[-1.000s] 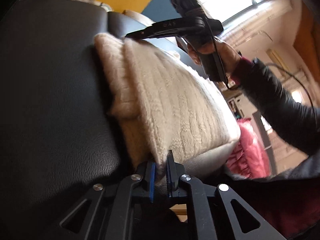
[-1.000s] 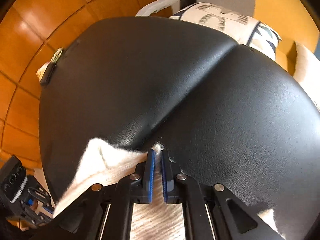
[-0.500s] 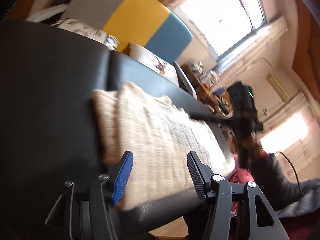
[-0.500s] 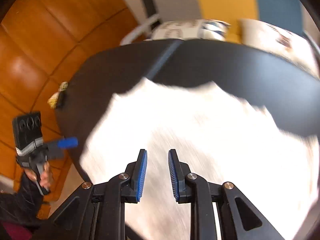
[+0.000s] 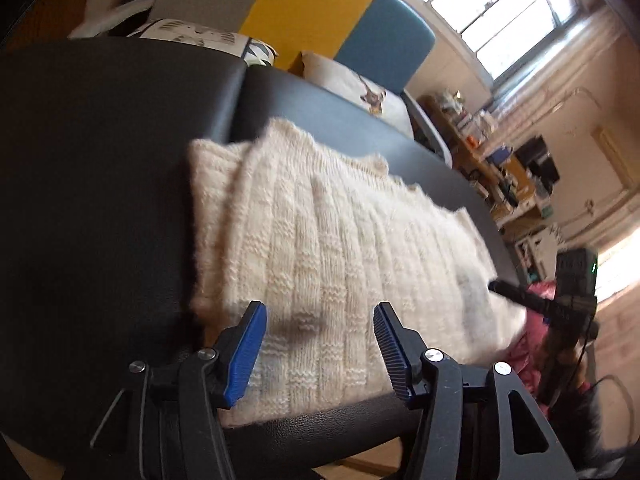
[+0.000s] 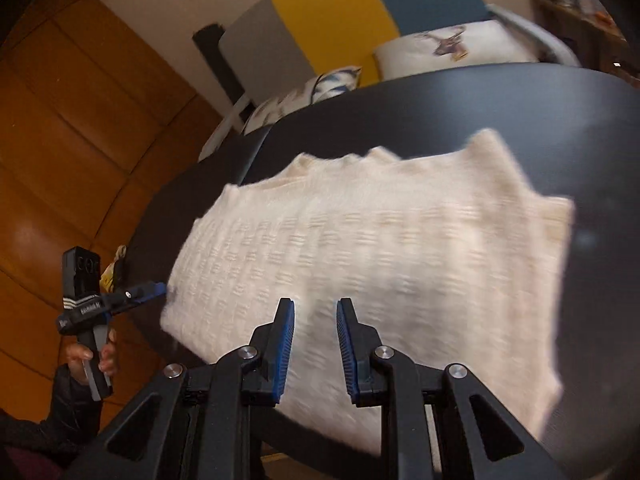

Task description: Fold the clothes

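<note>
A cream knitted sweater (image 5: 340, 248) lies folded flat on a black leather surface (image 5: 100, 200), with a narrower layer showing along its left side. My left gripper (image 5: 319, 312) hovers open over the sweater's near edge, nothing between its blue pads. In the right wrist view the sweater (image 6: 400, 248) stretches across the black surface (image 6: 440, 112). My right gripper (image 6: 315, 304) hangs above its near edge, jaws a little apart and empty. Each view shows the other gripper off one end of the sweater: the right gripper (image 5: 498, 287), and the left gripper (image 6: 154, 290) held by a hand.
Patterned cushions (image 5: 352, 80) and a grey, yellow and blue panel (image 5: 312, 12) stand behind the black surface. A pink garment (image 5: 532, 320) lies below its right end. Cluttered shelves (image 5: 500, 160) fill the far right. Wood panelling (image 6: 80, 140) is on the left, and a small object (image 6: 116, 264) sits at that edge.
Both grippers have let go of the sweater and opened. The left one lifted back from the near edge. The right one swept from the far corner to the near side.
</note>
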Action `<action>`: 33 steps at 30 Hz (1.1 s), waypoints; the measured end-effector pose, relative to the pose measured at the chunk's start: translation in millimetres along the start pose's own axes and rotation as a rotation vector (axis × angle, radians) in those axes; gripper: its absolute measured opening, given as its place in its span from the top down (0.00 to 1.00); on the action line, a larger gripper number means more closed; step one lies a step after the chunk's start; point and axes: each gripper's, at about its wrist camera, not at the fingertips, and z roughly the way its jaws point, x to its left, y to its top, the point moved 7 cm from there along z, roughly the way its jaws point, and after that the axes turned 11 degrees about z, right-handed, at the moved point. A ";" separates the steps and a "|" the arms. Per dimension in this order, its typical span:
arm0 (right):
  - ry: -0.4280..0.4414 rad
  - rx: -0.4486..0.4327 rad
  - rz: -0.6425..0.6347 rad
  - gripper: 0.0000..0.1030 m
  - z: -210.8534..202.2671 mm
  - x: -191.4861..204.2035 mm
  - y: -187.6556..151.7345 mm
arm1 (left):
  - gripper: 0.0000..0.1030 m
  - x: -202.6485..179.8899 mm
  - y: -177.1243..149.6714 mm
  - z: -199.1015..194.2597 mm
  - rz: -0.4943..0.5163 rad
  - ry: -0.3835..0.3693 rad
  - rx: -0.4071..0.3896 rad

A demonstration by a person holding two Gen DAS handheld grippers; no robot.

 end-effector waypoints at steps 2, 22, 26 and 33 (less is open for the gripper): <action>-0.053 -0.014 0.017 0.79 -11.9 -17.4 -9.8 | 0.44 7.4 8.1 -1.2 -0.044 -0.003 -0.025; -0.207 0.049 0.137 0.79 9.0 -89.7 -38.2 | 0.23 52.6 22.9 49.3 -0.188 -0.227 0.166; -0.246 0.056 0.117 0.78 13.9 -86.4 -36.4 | 0.23 44.3 23.5 60.3 -0.132 -0.260 0.206; -0.266 0.068 0.086 0.77 18.2 -85.3 -36.3 | 0.41 38.8 21.5 60.2 -0.057 -0.255 0.214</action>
